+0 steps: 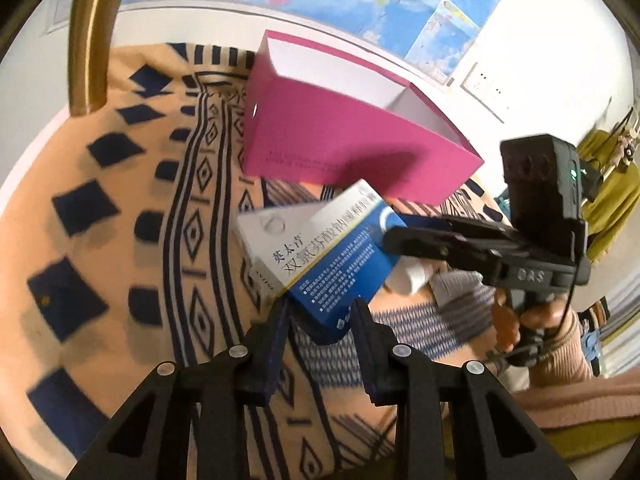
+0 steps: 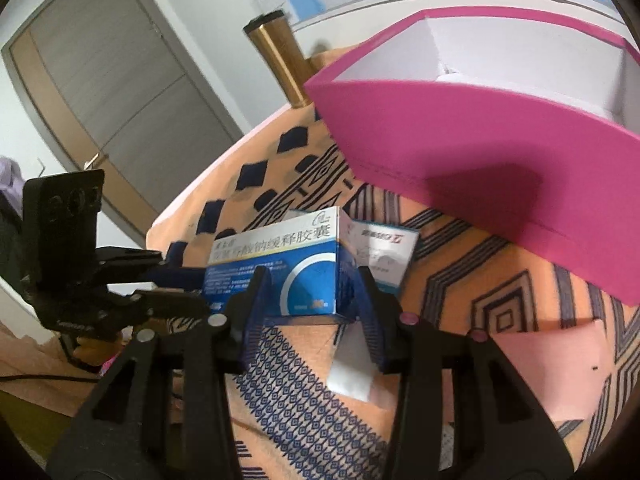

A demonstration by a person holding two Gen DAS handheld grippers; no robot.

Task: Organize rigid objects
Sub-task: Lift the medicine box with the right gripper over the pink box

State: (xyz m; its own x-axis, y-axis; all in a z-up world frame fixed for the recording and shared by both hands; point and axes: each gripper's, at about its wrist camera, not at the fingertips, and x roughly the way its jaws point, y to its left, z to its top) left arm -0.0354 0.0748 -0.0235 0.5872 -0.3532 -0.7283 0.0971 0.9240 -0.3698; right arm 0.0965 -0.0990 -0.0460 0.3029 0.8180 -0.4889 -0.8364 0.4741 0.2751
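Left wrist view first: we see the blue and white carton [image 1: 316,256] lying tilted on the patterned cloth [image 1: 120,208], one corner reaching down between the fingers of the left gripper [image 1: 320,312]. The jaws stand narrow, each finger hard against a side of that corner — we read this as a grip on the carton. From the right, the right gripper [image 1: 404,232] comes in at the carton's far end, a hand [image 1: 532,320] on its handle, its tips meeting the blue face. Behind the carton stands the pink box [image 1: 352,136], open-topped and white inside, its front wall just beyond the carton. A white tube [image 1: 416,276] lies on the cloth below the right gripper, partly hidden.

In the right wrist view, we see the carton [image 2: 280,264] end-on between the right gripper [image 2: 312,280] fingers. Both blue pads lie along its sides, jaws about half open — closed on the carton's width, as far as we can tell. The left gripper [image 2: 188,284] reaches the carton's other end from the left. A second, smaller carton [image 2: 384,256] stands just behind the first, touching or nearly so; we cannot tell which. The pink box [image 2: 460,148] rises beyond both, up and to the right. A brass post [image 2: 280,64] stands at the cloth's far edge.
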